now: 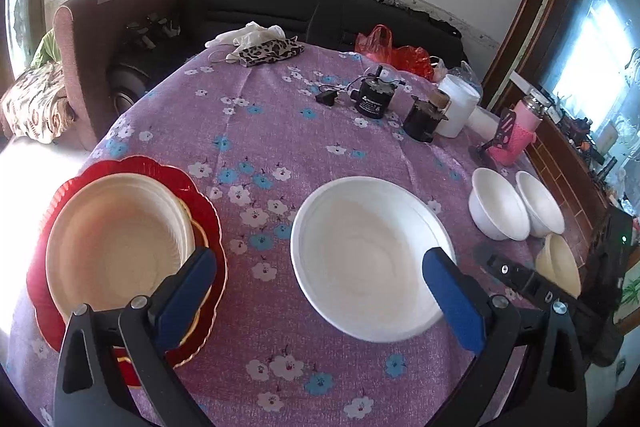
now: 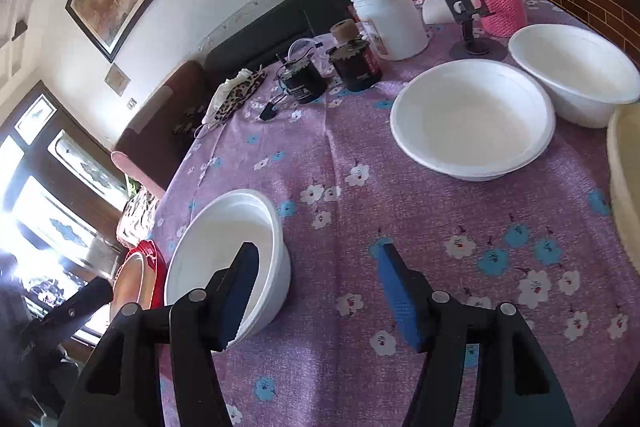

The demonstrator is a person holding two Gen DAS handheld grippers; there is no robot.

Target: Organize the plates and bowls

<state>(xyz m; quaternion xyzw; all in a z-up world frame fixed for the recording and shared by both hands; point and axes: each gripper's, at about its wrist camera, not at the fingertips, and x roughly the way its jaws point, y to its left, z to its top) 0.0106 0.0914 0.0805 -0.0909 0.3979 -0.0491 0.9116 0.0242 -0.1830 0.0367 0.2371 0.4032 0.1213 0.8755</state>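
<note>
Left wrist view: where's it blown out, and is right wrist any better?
Left wrist: sunlight clips the far-left edge beside the red plate and the window at right; the large white bowl loses interior detail. Right wrist: window glare burns out the lower left, though the tablecloth stays readable. Both show strong fisheye bending.

My fingers (image 1: 200, 281) wear blue pads on black arms. The worktop (image 1: 280, 131) cloth is purple with white and blue flowers; white bowl (image 1: 368, 259), cream plate (image 1: 116, 243), red plate (image 1: 204, 215).
</note>
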